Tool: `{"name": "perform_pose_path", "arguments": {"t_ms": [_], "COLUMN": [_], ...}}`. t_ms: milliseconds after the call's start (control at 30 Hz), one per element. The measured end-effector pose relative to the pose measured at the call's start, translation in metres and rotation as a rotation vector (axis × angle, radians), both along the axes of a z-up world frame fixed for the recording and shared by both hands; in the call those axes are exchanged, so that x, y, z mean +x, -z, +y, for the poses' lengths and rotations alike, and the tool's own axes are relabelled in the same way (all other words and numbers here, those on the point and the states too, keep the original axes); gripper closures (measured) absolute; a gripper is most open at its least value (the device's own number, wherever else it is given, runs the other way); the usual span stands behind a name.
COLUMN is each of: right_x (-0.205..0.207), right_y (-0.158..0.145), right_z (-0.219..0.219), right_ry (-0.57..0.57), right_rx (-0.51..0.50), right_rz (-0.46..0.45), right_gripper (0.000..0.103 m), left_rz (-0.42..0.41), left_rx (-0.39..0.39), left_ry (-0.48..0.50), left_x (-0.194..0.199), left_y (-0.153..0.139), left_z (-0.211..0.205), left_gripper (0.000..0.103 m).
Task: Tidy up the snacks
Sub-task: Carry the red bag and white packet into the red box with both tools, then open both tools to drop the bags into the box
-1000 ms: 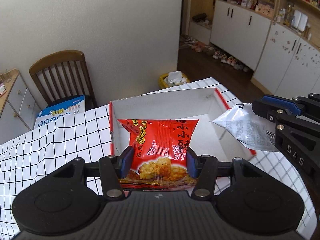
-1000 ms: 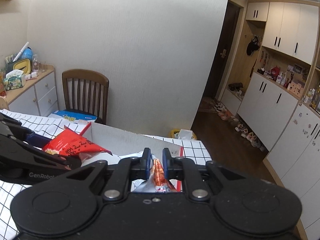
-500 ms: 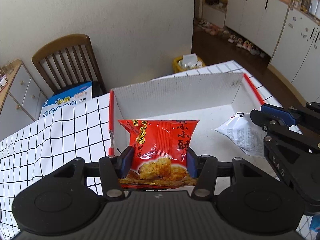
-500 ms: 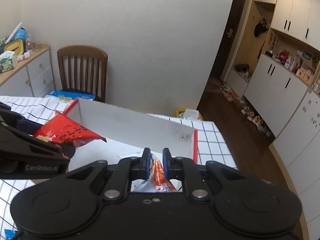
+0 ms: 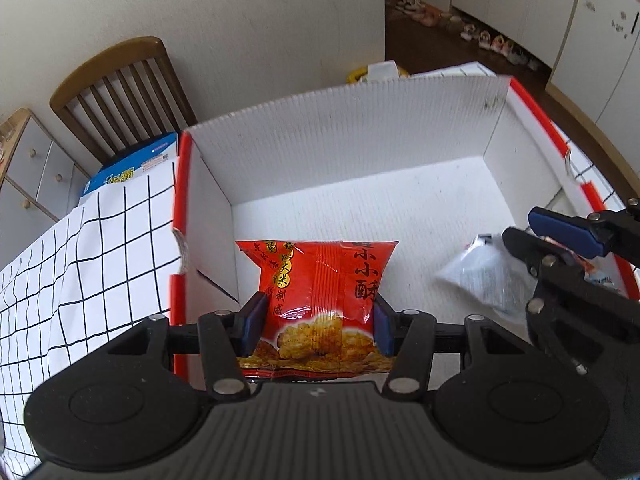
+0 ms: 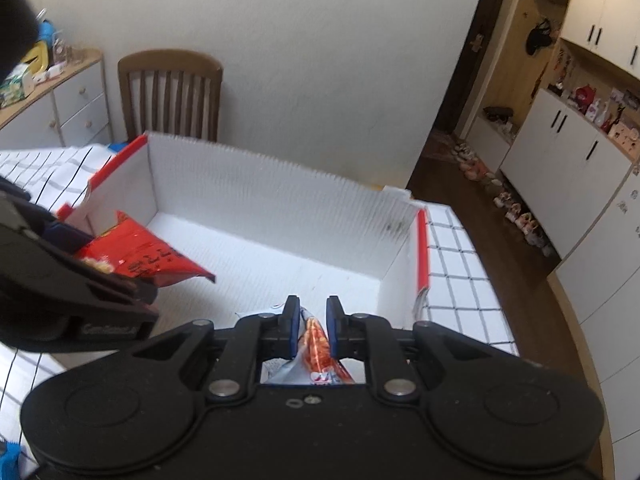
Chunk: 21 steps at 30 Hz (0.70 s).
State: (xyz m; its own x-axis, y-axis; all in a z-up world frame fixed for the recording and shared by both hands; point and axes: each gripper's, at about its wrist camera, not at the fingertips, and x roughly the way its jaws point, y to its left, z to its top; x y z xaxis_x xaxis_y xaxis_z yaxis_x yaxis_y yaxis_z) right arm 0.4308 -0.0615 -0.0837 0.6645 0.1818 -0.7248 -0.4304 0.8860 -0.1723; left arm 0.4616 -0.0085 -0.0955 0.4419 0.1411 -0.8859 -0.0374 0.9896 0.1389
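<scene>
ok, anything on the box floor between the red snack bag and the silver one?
No. In the left wrist view only bare white box floor shows between the red snack bag and the silver bag. Each bag is gripped, apart from the other.

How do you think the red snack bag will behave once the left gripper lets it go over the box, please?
The red bag looks puffed and light: it juts forward from the left gripper without drooping. It probably drops flat onto the box floor rather than rolling. Its glossy film may slide a little, and the crackers pictured on it suggest a fragile filling.
</scene>
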Motion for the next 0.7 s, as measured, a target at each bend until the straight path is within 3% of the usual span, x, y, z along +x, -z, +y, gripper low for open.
{"name": "perform_pose_path", "arguments": {"t_ms": [167, 300, 467, 700], "right_x": [-0.004, -0.004, -0.005, -0.017], "right_y": [0.005, 0.005, 0.0, -0.022], "right_z": [0.002, 0.001, -0.005, -0.02], "right_ry": [-0.033, -0.043, -0.022, -0.002], "right_rx": [-0.019, -0.006, 0.036, 0.081], "right_rz": [0.034, 0.059, 0.079, 0.07], "right_gripper": [0.088, 0.081, 0.071, 0.066], "left_rz": [0.035, 0.04, -0.005, -0.054], "left_rx": [0.0, -0.006, -0.012, -0.037], "left_ry": [-0.016, -0.015, -0.02, -0.019], "left_x": [0.002, -0.001, -0.008, -0.026], "left_y": [0.011, 0.012, 0.001, -0.023], "left_z": [-0.002, -0.002, 0.0, 0.002], "left_gripper": [0.049, 0.049, 0.038, 0.038]}}
